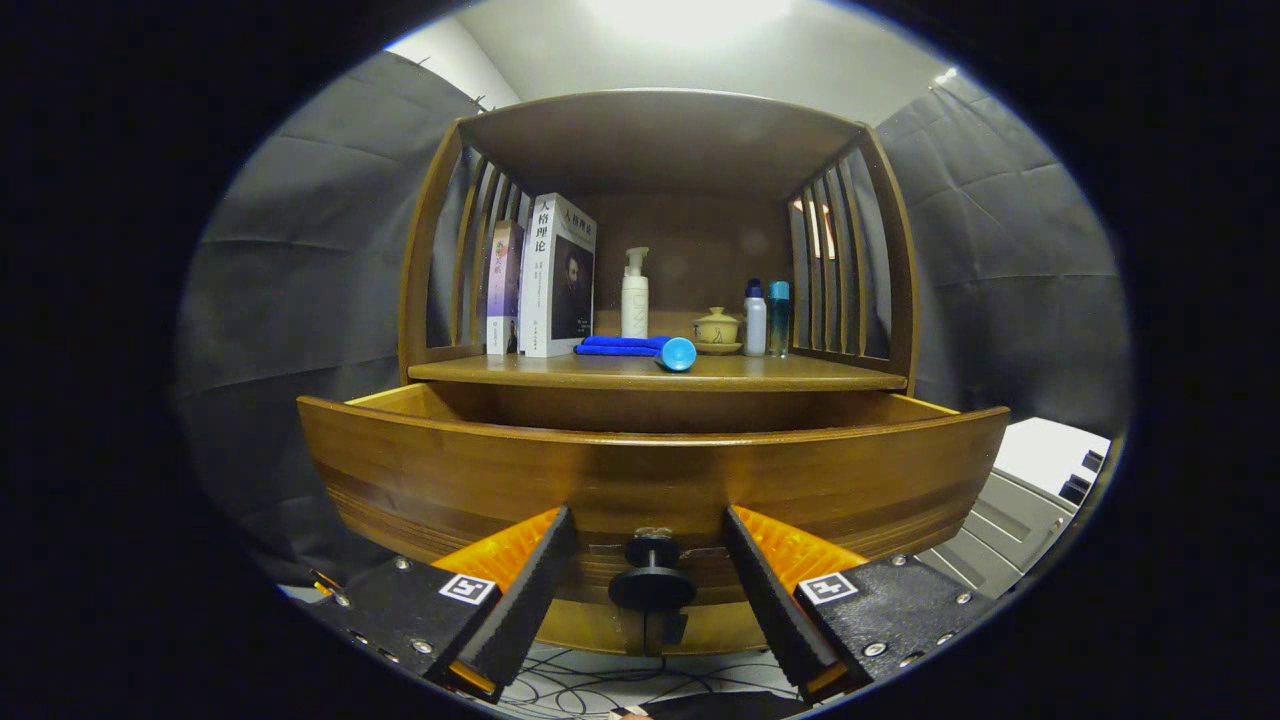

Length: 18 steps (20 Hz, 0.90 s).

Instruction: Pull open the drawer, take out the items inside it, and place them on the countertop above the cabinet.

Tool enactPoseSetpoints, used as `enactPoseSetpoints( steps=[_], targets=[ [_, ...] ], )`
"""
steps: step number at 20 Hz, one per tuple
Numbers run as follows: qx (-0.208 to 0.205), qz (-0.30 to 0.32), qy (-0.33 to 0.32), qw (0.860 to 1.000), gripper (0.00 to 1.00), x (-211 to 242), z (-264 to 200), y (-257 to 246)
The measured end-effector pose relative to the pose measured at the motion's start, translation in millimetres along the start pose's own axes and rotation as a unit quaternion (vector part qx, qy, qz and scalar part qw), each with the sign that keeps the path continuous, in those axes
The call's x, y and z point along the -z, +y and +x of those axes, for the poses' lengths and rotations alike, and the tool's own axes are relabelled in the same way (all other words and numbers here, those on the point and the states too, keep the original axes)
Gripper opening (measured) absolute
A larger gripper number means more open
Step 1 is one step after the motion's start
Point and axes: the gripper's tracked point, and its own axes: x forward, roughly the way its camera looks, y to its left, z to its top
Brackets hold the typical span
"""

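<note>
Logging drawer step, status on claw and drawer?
Claw open, fingers either side of the black knob, not touching. Drawer pulled out; inside hidden behind its front. Countertop already holds books, bottles, blue cloth.

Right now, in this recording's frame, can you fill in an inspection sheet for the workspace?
Surface: countertop above the drawer, bare wood at its front right.
Job's things: drawer pulled open; its inside is hidden behind the front panel. Knob black, at the panel's lower middle.
Clutter: on the countertop, two books upright, blue cloth with a blue roll lying beside it, pump bottle, lidded cup, two small bottles.
Grippers: hand-held gripper open, fingers either side of the knob, not pressing it.
Cables: dark cables on the floor below the drawer.
Surroundings: black cloth walls, a grey unit beyond the right finger.
</note>
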Motion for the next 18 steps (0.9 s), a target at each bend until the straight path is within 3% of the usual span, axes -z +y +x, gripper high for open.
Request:
enactPoseSetpoints(
  steps=[18],
  targets=[
    [-0.011,0.010,0.000,1.000,0.95,-6.4,90.7,1.0]
  ],
)
